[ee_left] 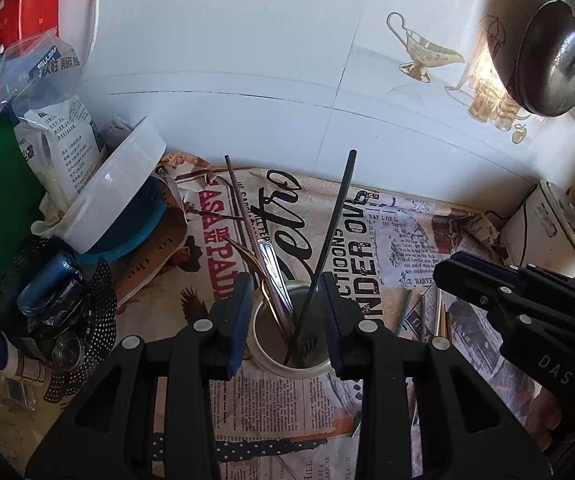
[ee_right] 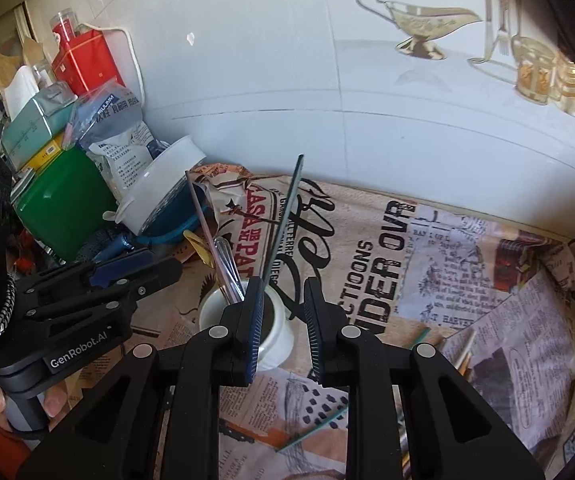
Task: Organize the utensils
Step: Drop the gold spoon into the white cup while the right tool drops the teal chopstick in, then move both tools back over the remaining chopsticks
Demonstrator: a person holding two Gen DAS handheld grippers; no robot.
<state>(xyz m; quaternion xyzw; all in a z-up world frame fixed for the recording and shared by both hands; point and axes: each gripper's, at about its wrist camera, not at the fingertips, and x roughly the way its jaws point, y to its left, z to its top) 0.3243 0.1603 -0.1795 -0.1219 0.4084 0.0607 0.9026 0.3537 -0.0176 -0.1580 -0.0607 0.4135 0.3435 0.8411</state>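
A: Where the left gripper (ee_left: 287, 320) frames the white cup (ee_left: 287, 364), how do its jaws stand?
B: Spread, either side of the rim, pads apparently clear of it. Cup sits low between them on the newsprint cloth (ee_left: 399, 240).
A: And the right gripper (ee_right: 281, 328)?
B: Parted, pinching nothing; cup (ee_right: 275, 344) behind its left finger.
A: Farther out?
B: Dark chopstick (ee_left: 329, 236), spoon handle (ee_left: 271, 268), and thin stick (ee_left: 243, 204) lean out of the cup. Loose sticks (ee_left: 439, 316) lie to the right.
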